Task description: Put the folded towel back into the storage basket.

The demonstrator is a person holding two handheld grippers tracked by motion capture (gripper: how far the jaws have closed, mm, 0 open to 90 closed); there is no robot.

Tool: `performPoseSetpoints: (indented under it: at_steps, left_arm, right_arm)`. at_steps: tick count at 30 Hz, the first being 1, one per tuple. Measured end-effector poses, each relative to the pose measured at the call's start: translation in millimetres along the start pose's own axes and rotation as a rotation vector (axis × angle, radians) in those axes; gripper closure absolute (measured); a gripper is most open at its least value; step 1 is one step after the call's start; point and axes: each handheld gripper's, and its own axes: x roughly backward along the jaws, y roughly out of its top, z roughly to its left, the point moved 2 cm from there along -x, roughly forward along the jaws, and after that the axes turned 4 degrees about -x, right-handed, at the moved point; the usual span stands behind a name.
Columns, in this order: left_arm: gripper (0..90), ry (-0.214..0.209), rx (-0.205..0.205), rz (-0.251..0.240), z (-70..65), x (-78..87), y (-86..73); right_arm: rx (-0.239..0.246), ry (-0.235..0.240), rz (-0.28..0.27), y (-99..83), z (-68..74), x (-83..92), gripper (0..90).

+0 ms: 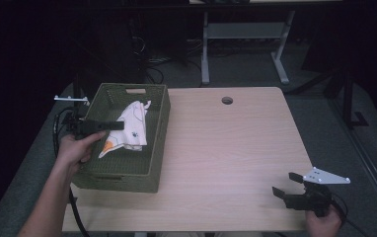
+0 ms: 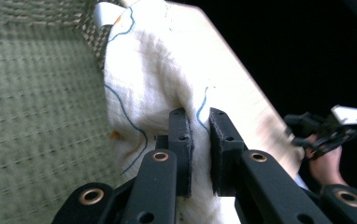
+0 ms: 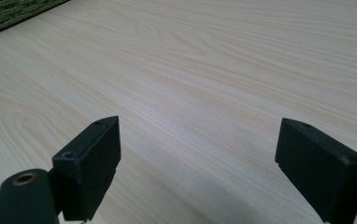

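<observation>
white cloth (image 1: 132, 126) lengthwise along the basket (image 1: 159, 128), pinched in left hand-held gripper (image 1: 120, 125) (right one (image 1: 286, 184) spread)

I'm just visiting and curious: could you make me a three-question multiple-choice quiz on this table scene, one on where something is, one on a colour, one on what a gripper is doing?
1. Where does the white cloth hang?
A. over the green basket
B. on the floor
C. beside the table's hole

2. What colour is the basket?
A. red
B. green
C. blue

3. How are the right gripper jaws?
A. pinching cloth
B. shut empty
C. wide open

Answers: 1 A, the left gripper holds it there; 2 B, olive weave; 3 C, bare table between them.
</observation>
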Motion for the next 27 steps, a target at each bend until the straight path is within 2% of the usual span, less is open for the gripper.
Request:
performPoseSetpoints:
  at_steps: [4,6,7,8,12,13,14,15,17,22,23,26,27]
  left_arm:
    - [81.5,0.002,-0.019,0.033,8.9,-4.8,-0.9]
    - [81.3,0.019,-0.04,0.066,15.2,-9.0,-1.6]
    - [81.3,0.036,-0.05,0.108,21.9,-13.9,-2.7]
    - [81.3,0.036,-0.05,0.108,21.9,-13.9,-2.7]
    - [81.7,0.051,-0.075,0.158,35.9,-21.9,-2.7]
    - [81.4,0.067,-0.094,0.171,42.1,-24.1,-0.7]
    - [79.3,0.067,-0.094,0.171,42.1,-24.1,-0.7]
    - [79.3,0.117,-0.121,0.191,45.8,-25.1,0.7]
    - [61.2,0.164,-0.106,0.21,52.5,-25.8,3.1]
    - [61.4,0.176,-0.1,0.222,53.2,-28.0,2.8]
    - [62.8,0.183,-0.102,0.257,52.3,-32.1,0.6]
    - [65.0,0.196,-0.098,0.282,51.8,-36.5,-1.7]
    - [65.3,0.194,-0.097,0.327,52.1,-43.3,-6.2]
  right_arm:
    - [-0.011,-0.008,-0.005,0.0,-1.0,0.8,13.8]
    - [-0.013,-0.01,-0.003,-0.1,-1.3,0.2,13.8]
    - [-0.013,-0.011,-0.002,0.0,-1.5,-0.1,13.8]
    - [-0.013,-0.011,-0.002,0.0,-1.5,-0.1,13.8]
    - [-0.021,-0.007,0.006,-0.3,-3.0,-0.1,13.8]
    - [-0.021,-0.008,0.005,-0.7,-4.0,0.3,13.8]
    - [-0.021,-0.008,0.005,-0.7,-4.0,0.3,13.8]
    - [-0.024,-0.007,0.004,-0.9,-4.4,0.6,13.8]
    - [-0.032,-0.004,0.007,-1.0,-4.7,0.8,13.8]
    - [-0.022,0.0,0.011,-0.7,-3.7,-0.5,13.8]
    - [-0.023,0.001,0.014,-0.6,-3.3,-1.0,13.8]
    - [-0.02,0.01,0.02,-0.4,-2.5,-2.1,13.9]
    - [-0.018,0.011,0.02,-0.2,-2.0,-2.1,13.8]
